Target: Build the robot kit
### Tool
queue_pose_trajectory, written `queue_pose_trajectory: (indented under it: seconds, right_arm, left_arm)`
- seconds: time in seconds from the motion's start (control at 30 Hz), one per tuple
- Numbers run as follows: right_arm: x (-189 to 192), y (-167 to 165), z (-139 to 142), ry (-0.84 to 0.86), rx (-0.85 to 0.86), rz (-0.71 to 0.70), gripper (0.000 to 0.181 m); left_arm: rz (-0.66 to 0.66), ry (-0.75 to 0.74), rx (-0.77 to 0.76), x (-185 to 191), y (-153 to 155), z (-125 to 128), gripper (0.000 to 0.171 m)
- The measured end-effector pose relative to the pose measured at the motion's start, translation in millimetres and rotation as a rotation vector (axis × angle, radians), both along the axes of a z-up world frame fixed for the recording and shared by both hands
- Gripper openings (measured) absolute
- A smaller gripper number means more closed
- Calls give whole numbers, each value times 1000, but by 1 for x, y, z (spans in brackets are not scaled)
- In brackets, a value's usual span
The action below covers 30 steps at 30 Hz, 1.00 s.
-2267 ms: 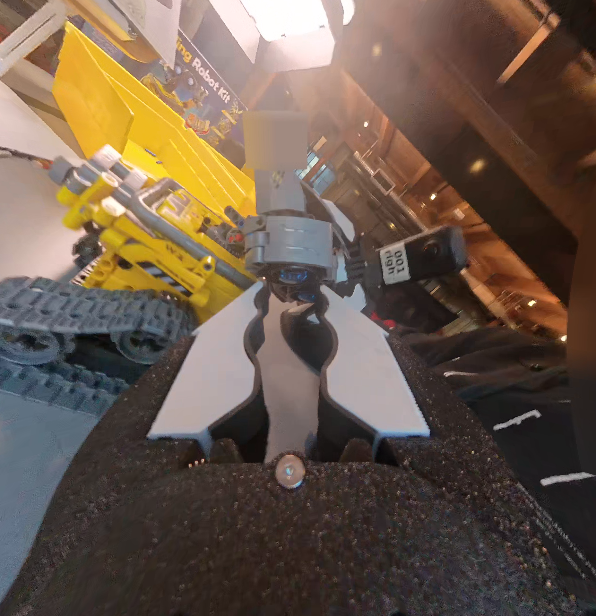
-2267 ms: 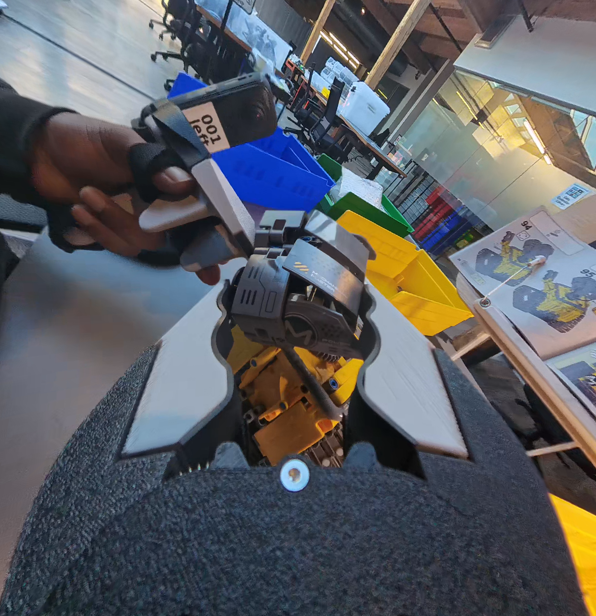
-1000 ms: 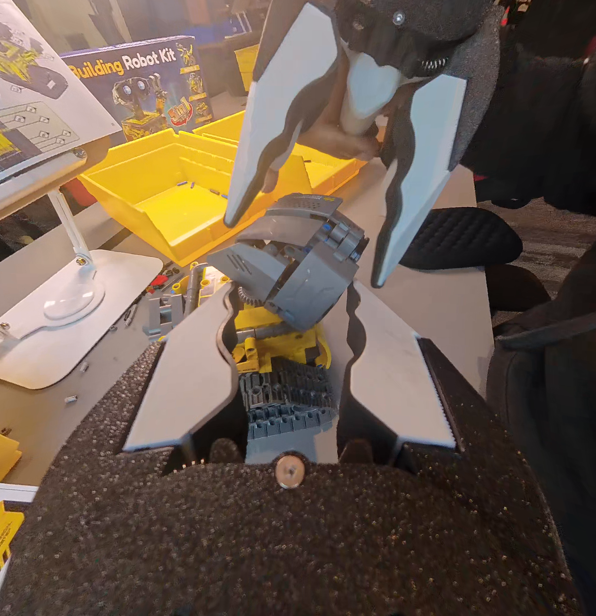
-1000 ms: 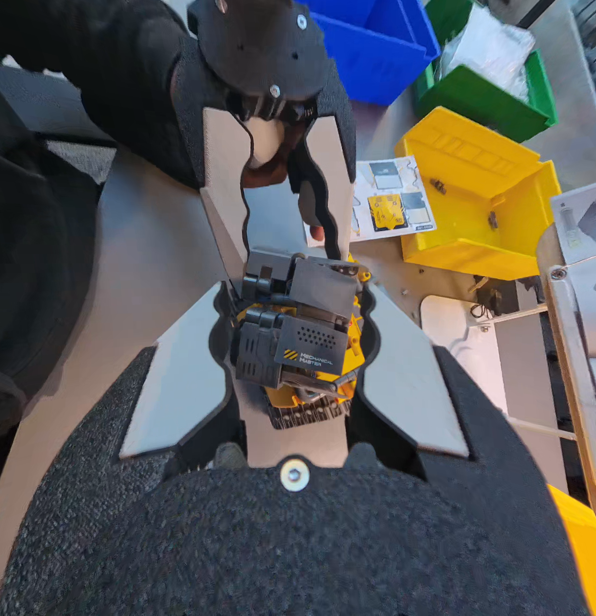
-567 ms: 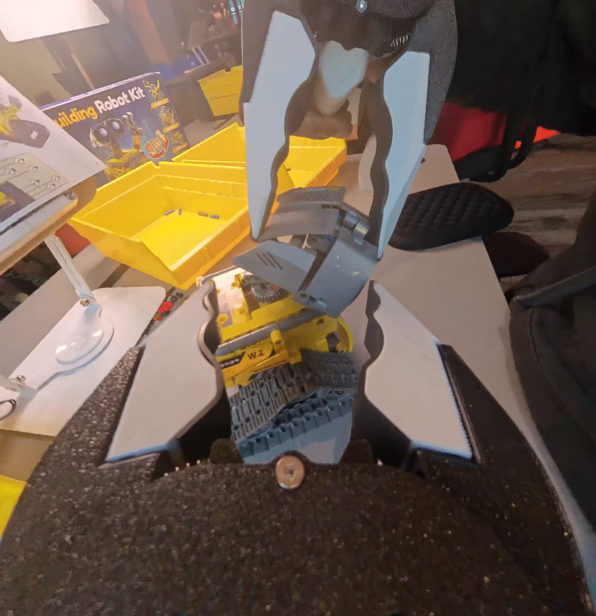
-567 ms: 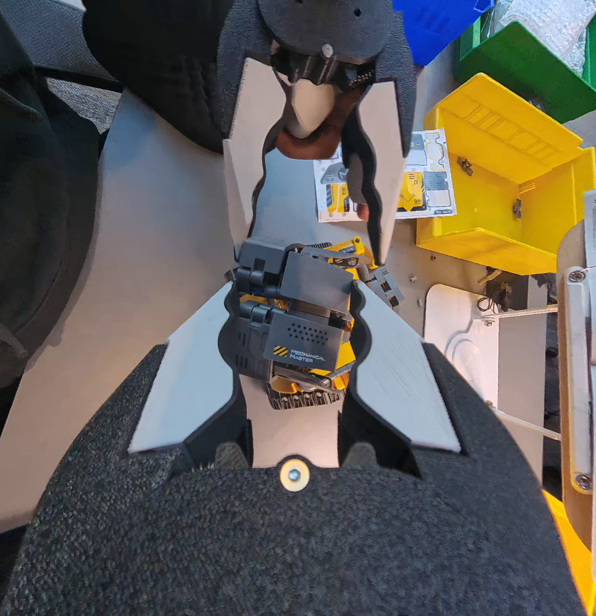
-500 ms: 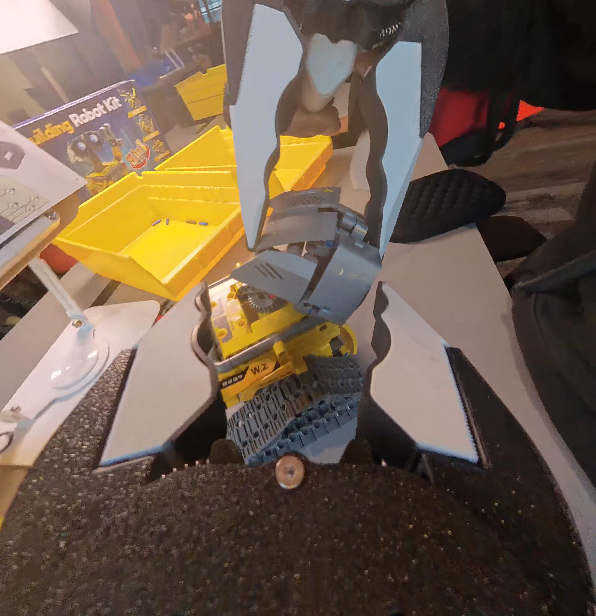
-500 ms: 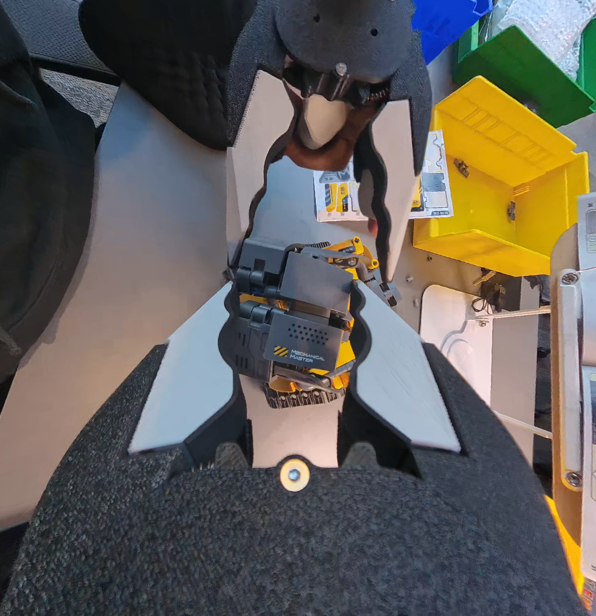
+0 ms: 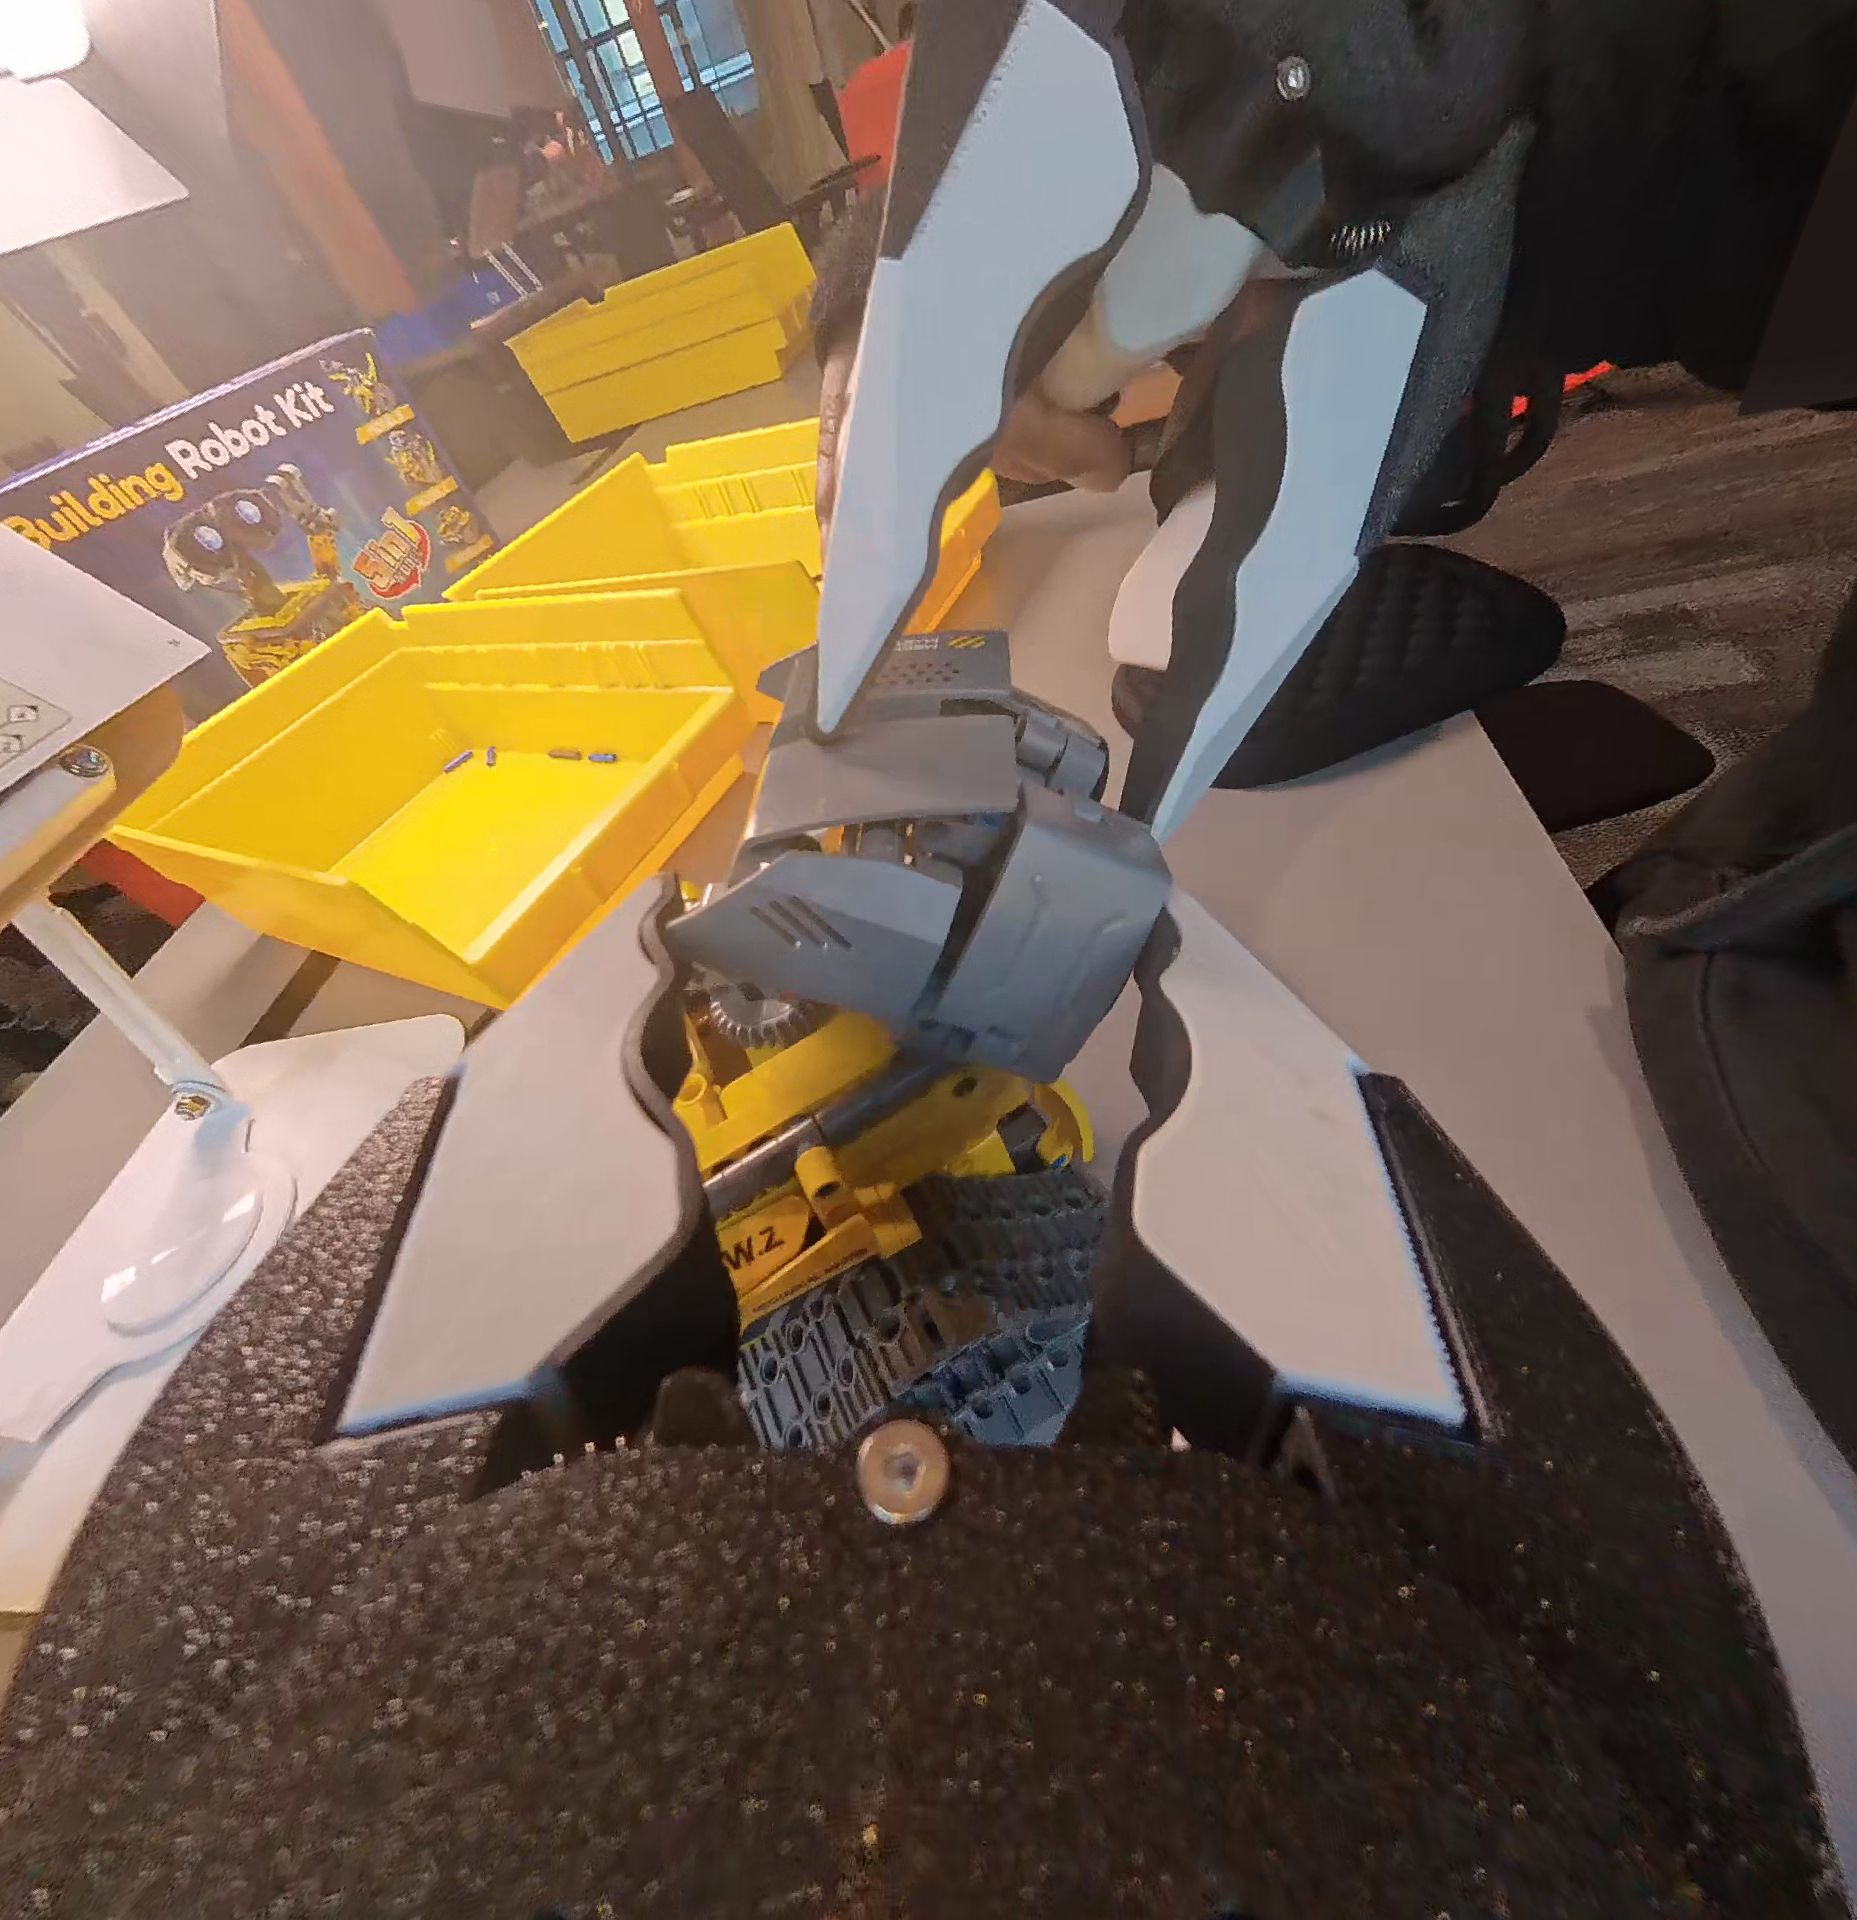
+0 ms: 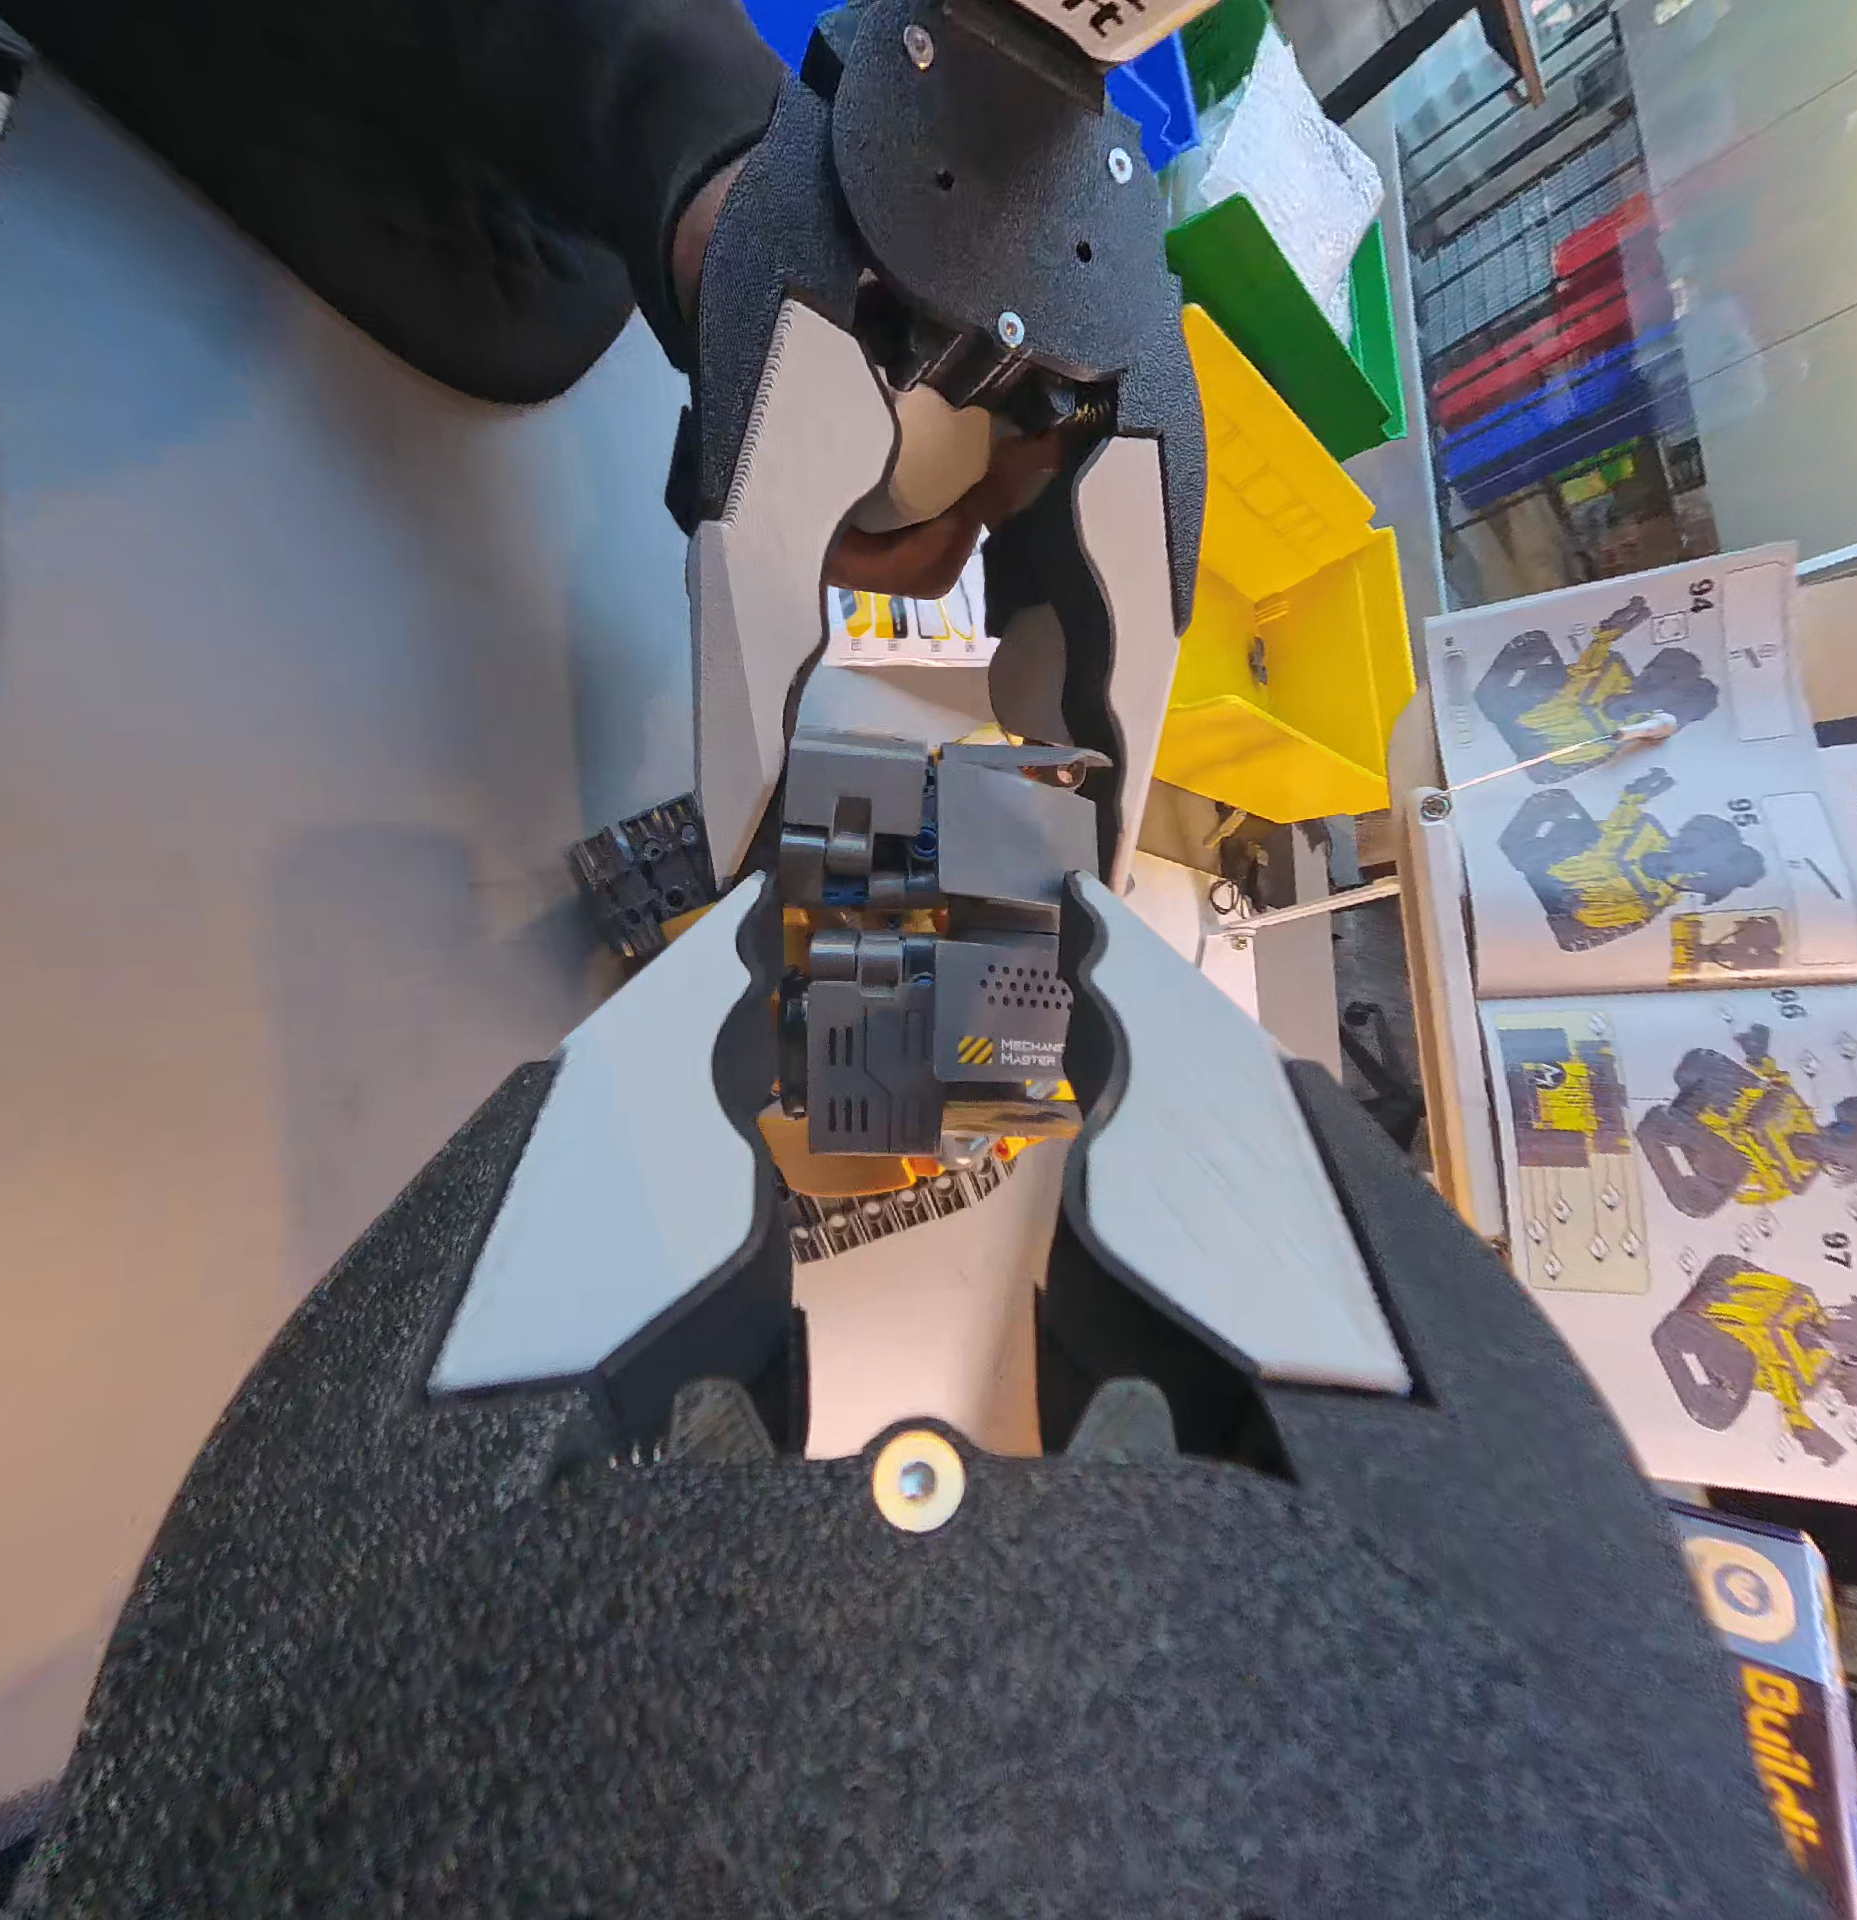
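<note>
Grasping toy robot point(image 9: 903, 935): left tongs point(image 9: 908, 935) clenched; right tongs point(image 10: 919, 904) clenched on it

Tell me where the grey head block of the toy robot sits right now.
The grey head block sits centre frame in both wrist views, atop the yellow tracked body, held between both claws: left claw and right claw grip it from opposite ends.
</note>
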State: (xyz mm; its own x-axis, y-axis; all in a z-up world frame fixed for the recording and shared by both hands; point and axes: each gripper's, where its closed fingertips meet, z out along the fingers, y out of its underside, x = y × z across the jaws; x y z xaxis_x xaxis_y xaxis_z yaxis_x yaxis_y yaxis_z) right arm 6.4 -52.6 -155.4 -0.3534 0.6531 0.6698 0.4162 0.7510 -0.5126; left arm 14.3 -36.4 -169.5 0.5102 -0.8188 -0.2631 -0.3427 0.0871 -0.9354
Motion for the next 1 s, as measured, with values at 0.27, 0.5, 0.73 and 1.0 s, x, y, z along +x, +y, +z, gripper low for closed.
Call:
queue_pose_trajectory:
  seconds: [0.27, 0.5, 0.73, 1.0]
  right_arm:
    - [3, 2, -1, -13, 3, -6, 53]
    - [4, 0, -3, -6, 7, 7, 51]
    - [4, -17, -3, 47, -35, 60, 14]
    - [4, -5, 2, 96, -66, 13, 17]
  left_arm:
    - [24, -2, 8, 5, -1, 1, 85]
    - [24, 1, 31, 7, -2, 1, 85]
    - [12, -117, -29, 2, 0, 7, 81]
    - [42, -95, -22, -5, 8, 8, 81]
